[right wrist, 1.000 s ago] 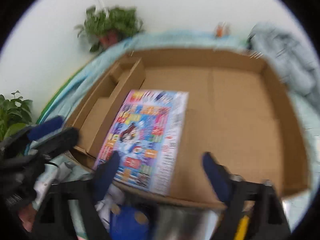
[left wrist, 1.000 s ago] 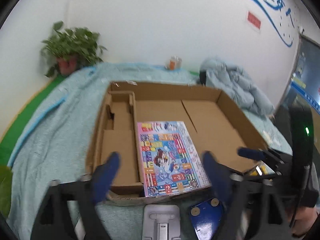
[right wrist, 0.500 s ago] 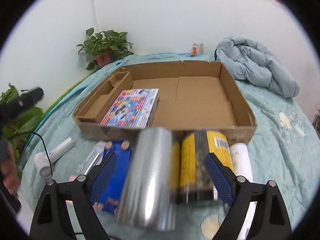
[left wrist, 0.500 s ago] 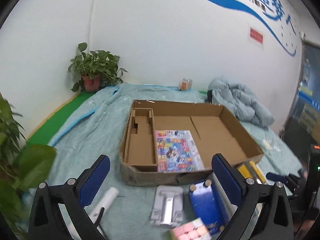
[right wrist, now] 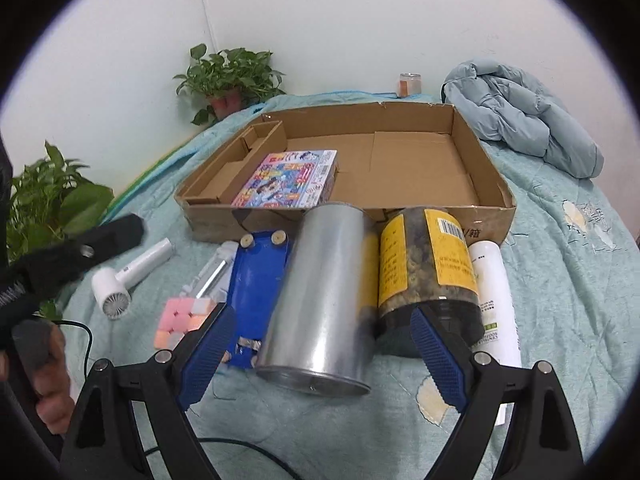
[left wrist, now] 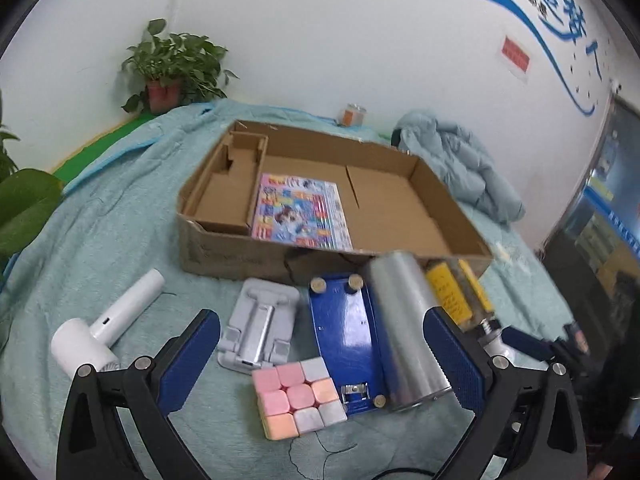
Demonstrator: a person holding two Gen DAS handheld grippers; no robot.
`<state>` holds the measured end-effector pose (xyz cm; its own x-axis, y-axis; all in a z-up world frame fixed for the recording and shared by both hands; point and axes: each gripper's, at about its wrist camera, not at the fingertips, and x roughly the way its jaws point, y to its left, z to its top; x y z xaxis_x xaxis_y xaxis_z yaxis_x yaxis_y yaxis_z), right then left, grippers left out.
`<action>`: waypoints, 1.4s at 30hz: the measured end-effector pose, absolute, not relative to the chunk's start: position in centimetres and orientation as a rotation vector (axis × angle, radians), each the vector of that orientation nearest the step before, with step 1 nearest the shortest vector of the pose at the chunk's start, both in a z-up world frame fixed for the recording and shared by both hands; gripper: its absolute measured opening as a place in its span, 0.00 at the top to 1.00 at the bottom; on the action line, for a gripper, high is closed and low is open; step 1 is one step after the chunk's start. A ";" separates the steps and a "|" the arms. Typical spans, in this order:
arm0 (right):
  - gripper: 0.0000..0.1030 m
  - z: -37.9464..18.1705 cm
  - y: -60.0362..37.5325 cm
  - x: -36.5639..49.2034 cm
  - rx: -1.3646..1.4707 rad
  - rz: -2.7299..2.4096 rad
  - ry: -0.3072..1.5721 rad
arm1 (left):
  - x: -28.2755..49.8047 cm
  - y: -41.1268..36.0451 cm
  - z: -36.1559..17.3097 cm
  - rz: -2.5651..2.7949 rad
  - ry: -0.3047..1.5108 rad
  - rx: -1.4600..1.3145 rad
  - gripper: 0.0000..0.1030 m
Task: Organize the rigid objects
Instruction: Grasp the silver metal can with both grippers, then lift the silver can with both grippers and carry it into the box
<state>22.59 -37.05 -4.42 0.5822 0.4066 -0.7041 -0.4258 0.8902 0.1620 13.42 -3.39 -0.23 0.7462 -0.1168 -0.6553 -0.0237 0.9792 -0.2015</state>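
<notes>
Can (right wrist: pixel 324 296) lies centre frame between the wide-open right gripper (right wrist: pixel 320 354) fingers — square up, close mid-body; left gripper (left wrist: pixel 320 356) is open too.

Bed covered with a teal quilt (right wrist: pixel 560 280), printed patches on it. Potted plant (left wrist: pixel 172 68) at the far left corner of the bed, against the white wall (left wrist: pixel 320 32). Second leafy plant (right wrist: pixel 48 196) at the bed's left edge, nearer the camera. Small orange-labelled jar (right wrist: pixel 410 84) at the far edge of the bed, by the wall. Pale blue padded jacket (right wrist: pixel 520 116) crumpled at the bed's far right. Blue lettering (left wrist: pixel 560 20) and red sign (left wrist: pixel 516 56) on wall.
</notes>
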 end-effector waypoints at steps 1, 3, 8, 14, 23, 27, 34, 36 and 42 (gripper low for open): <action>0.13 -4.6 -37.1 22.5 -0.030 0.484 0.822 | 13.5 -4.0 -0.6 -0.062 0.732 -0.191 0.01; 0.13 -4.9 -37.3 22.4 -0.029 0.483 0.836 | 13.9 -4.8 -1.2 -0.091 0.748 -0.198 0.01; 0.13 -5.8 -38.4 22.9 0.047 0.499 0.890 | 16.6 -5.6 -2.1 -0.226 0.840 -0.263 0.01; 0.13 -7.0 -39.1 23.6 0.125 0.515 0.972 | 19.9 -6.9 -3.1 -0.342 0.894 -0.284 0.01; 0.15 -9.7 -37.6 25.0 0.173 0.563 1.089 | 23.7 -10.1 -6.8 -0.497 1.049 -0.310 0.20; 0.18 -10.2 -37.3 24.8 0.170 0.570 1.092 | 23.9 -10.5 -7.5 -0.489 1.057 -0.300 0.22; 0.18 -9.5 -37.2 23.4 0.109 0.569 1.071 | 22.6 -10.8 -7.5 -0.496 1.080 -0.310 0.22; 0.18 -9.0 -37.9 22.5 0.102 0.577 1.069 | 21.6 -11.3 -7.4 -0.514 1.092 -0.311 0.22; 0.18 -9.2 -39.6 19.1 0.049 0.610 1.167 | 18.1 -12.6 -8.0 -0.551 1.141 -0.339 0.22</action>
